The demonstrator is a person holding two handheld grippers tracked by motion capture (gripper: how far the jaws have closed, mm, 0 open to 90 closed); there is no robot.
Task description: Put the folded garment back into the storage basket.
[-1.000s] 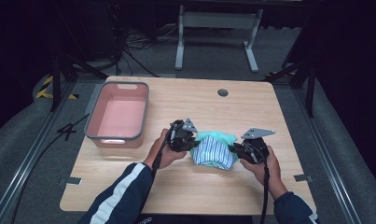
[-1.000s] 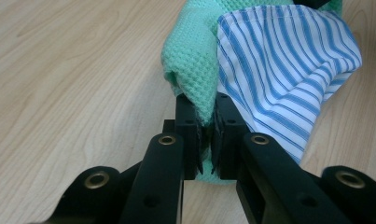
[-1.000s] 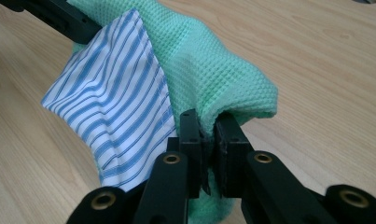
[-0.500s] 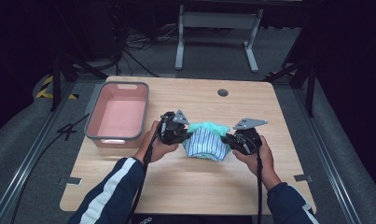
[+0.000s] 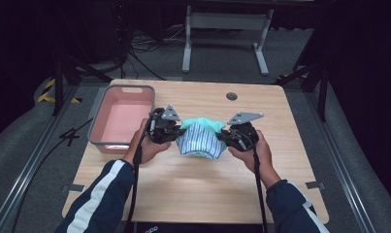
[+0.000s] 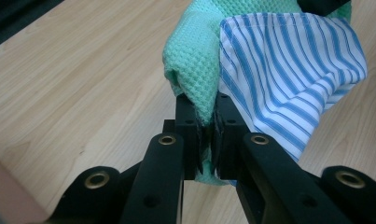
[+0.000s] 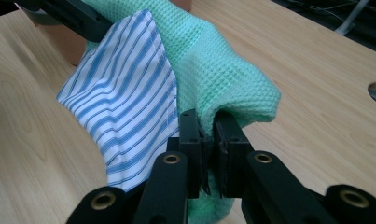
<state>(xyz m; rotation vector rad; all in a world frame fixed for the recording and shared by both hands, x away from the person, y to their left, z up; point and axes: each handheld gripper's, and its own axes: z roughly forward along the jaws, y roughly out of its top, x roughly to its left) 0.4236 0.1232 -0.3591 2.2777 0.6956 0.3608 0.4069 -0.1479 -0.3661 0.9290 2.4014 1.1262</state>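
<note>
A folded cloth bundle, green waffle weave (image 5: 201, 123) with a blue-and-white striped layer (image 5: 200, 141), hangs between both grippers above the wooden table (image 5: 193, 189). My left gripper (image 5: 176, 132) is shut on the bundle's left end; in the left gripper view its jaws pinch the green cloth (image 6: 195, 74) beside the striped cloth (image 6: 288, 70). My right gripper (image 5: 225, 138) is shut on the right end; in the right gripper view its jaws clamp the green cloth (image 7: 218, 70), with the striped cloth (image 7: 125, 98) draped to the left.
A pink bin (image 5: 102, 127) with a grey rim stands on the table's left, just left of my left hand. A round cable hole (image 5: 232, 96) lies near the table's far edge. Metal stand legs (image 5: 222, 22) rise beyond the table.
Both hands have lifted the cloth bundle off the table and carried it leftward and away from the person, toward the pink bin. Both grips stayed shut.
</note>
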